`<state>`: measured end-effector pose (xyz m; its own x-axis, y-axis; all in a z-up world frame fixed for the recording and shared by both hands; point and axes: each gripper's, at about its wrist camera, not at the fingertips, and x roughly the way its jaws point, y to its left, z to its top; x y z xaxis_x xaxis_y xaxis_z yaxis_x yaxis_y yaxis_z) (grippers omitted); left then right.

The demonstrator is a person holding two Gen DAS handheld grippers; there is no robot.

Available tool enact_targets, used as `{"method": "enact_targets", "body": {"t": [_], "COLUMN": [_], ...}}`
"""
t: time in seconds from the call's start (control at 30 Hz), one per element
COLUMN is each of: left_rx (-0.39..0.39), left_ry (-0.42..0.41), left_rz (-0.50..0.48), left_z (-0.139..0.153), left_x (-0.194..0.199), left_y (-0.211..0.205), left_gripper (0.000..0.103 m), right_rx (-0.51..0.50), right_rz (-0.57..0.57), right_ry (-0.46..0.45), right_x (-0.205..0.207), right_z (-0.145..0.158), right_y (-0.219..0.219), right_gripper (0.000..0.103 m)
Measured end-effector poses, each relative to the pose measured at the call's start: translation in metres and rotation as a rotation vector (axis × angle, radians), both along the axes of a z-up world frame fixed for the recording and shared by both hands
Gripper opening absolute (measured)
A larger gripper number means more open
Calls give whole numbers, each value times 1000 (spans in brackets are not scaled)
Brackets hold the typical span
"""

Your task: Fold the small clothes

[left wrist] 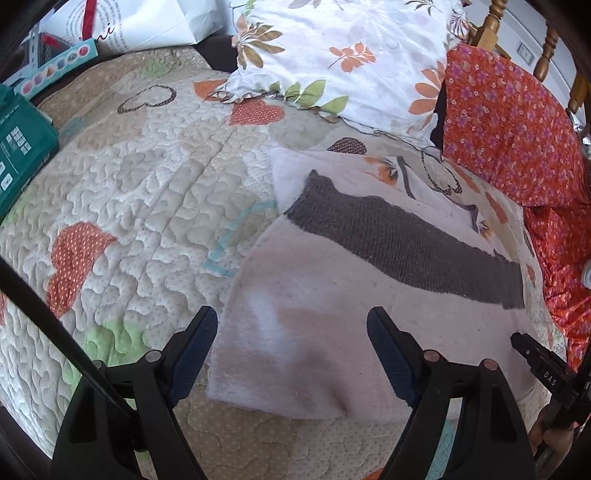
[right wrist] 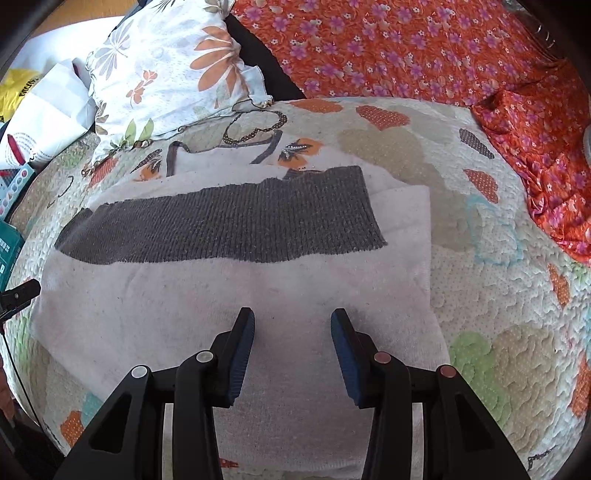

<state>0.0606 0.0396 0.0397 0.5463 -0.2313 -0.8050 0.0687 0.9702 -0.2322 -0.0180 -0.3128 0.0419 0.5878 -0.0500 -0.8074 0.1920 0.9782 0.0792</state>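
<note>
A small white garment (left wrist: pixel 314 295) with a grey knit band (left wrist: pixel 406 240) lies folded flat on the quilted bed cover. It also shows in the right wrist view (right wrist: pixel 221 306), with the grey band (right wrist: pixel 229 229) across its far part and an orange flower print (right wrist: pixel 299 151) at the back. My left gripper (left wrist: pixel 291 321) is open and empty, low over the garment's left front corner. My right gripper (right wrist: pixel 291 325) is open and empty, just above the garment's near middle. The right gripper's tip shows in the left wrist view (left wrist: pixel 532 350).
The quilt (left wrist: pixel 129 184) has heart patches. A floral pillow (left wrist: pixel 351 55) and an orange flowered cloth (left wrist: pixel 509 129) lie at the back. A teal box (left wrist: pixel 22 155), a paint box (left wrist: pixel 55 70) and a white bag (left wrist: pixel 140 26) sit far left. Wooden chair posts (left wrist: pixel 495 26) stand behind.
</note>
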Motion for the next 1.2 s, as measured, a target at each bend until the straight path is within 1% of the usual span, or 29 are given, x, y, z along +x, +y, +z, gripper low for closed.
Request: {"method": "enact_targets", "body": {"t": [0.23,0.4,0.63,0.9,1.2], "left_rx": [-9,-29,-25,-30,-26], "left_ry": [-8,20,19,23,27], "left_rz": [21,43,61,66,72], "left_z": [2,-4,-4,-3,-5], "left_x": [2,5,2,4,4], "left_y": [0,7,13,16,16], "left_gripper": [82,82,82,82,82], "right_rx": [7,9,10,0,-26], "right_rz": [-27,-40,-23,-9,45], "right_ry": [-41,-71,-66,-84,-62], "right_x": [-5,-9,-8,-11,-9], "right_z": [11,18,16,19,13], "right_y": [-5,-7,-3,1,15], "right_gripper": [47,47,47,47,47]}}
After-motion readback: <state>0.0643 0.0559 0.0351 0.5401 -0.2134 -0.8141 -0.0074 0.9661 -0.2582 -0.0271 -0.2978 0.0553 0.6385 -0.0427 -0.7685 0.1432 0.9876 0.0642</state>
